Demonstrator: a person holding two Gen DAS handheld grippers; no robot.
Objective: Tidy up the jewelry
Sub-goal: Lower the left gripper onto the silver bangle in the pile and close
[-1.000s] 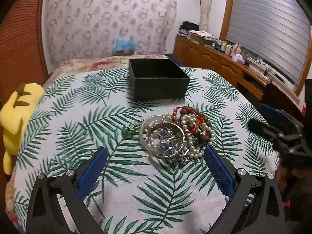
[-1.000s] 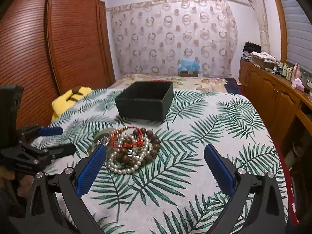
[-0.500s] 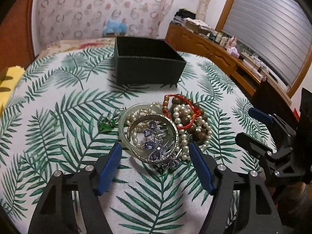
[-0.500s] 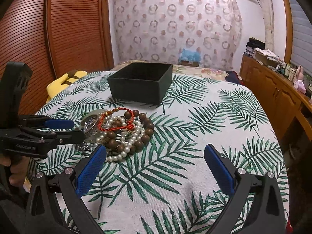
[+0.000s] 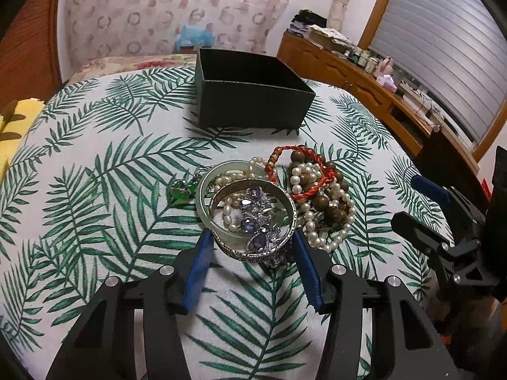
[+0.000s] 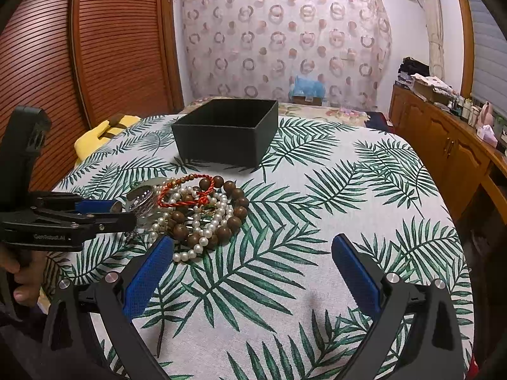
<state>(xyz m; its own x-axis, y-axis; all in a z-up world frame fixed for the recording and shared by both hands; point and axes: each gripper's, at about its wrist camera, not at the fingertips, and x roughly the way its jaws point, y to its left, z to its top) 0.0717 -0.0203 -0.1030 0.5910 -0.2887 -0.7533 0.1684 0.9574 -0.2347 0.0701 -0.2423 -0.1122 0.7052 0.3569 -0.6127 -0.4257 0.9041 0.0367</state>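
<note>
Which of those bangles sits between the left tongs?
The silver bangle, lying atop the pale jade one; the left tongs, which have just been closing, flank its sides.

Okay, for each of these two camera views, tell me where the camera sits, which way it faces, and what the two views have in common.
Left wrist: sits on the left gripper, looking down over its blue pads at the silver bangle between them; the right gripper shows at the right edge.
Right wrist: sits on the right gripper, facing across the leaf-print tablecloth; the left gripper and a hand show at left.
Shared: the jewelry pile and the black box.
</note>
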